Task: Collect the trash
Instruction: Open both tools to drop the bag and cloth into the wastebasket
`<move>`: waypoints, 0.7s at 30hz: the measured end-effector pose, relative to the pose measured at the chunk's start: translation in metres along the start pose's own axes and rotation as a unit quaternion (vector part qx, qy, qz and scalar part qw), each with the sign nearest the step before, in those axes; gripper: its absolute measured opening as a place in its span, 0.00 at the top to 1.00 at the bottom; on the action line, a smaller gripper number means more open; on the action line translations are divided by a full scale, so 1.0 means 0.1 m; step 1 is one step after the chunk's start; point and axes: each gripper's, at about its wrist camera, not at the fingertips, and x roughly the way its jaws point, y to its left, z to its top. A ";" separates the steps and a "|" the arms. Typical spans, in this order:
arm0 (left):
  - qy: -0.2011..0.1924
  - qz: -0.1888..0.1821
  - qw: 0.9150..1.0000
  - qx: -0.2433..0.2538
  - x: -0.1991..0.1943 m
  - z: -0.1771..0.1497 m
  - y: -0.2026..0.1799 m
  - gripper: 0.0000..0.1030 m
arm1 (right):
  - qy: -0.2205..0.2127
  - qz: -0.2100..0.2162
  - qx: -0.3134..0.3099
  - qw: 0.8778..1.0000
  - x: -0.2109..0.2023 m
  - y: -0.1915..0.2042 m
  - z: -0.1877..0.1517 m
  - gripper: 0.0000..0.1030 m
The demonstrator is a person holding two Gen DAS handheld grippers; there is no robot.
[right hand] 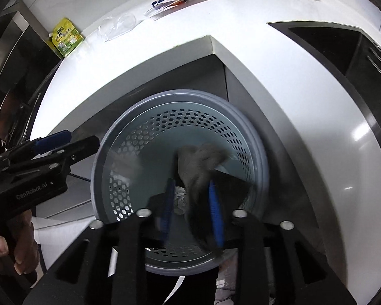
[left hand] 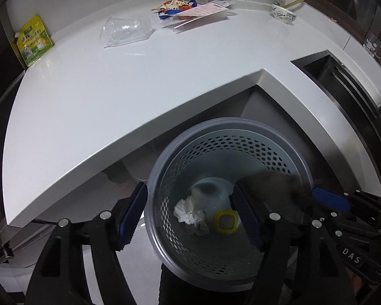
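Observation:
A grey perforated trash bin (left hand: 274,152) (right hand: 241,137) stands on the floor below the counter's corner. Crumpled white paper (left hand: 189,213) and a yellow ring lid (left hand: 225,222) lie on its bottom. My left gripper (left hand: 190,218) hangs open over the bin's left rim with nothing between its fingers. It also shows at the left of the right wrist view, as the left gripper (right hand: 73,139) held by a hand (right hand: 2,246). My right gripper (right hand: 192,208) is over the bin with its jaws apart. A blurred dark grey wad (right hand: 200,162) (left hand: 271,184) sits loose between them, over the bin's inside.
On the white counter (left hand: 139,96) lie a tipped clear plastic cup (left hand: 125,31), a green pouch (left hand: 34,42), snack wrappers with a pink sheet (left hand: 185,10) and a small bowl (left hand: 283,12). A dark sink (left hand: 343,76) is set in at the right.

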 end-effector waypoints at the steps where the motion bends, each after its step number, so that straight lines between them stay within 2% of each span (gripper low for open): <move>1: 0.000 0.002 1.000 -0.001 0.00 0.00 0.01 0.34 | 0.000 0.000 0.001 1.000 0.00 0.00 -0.01 0.67; 13: 0.001 0.017 1.000 -0.022 -0.17 -0.04 0.08 0.33 | -0.010 0.019 0.002 1.000 -0.21 0.01 -0.06 0.63; 21: -0.049 0.039 0.997 -0.048 -0.60 0.15 0.18 0.25 | -0.053 0.036 -0.013 0.998 -0.60 0.00 0.06 0.56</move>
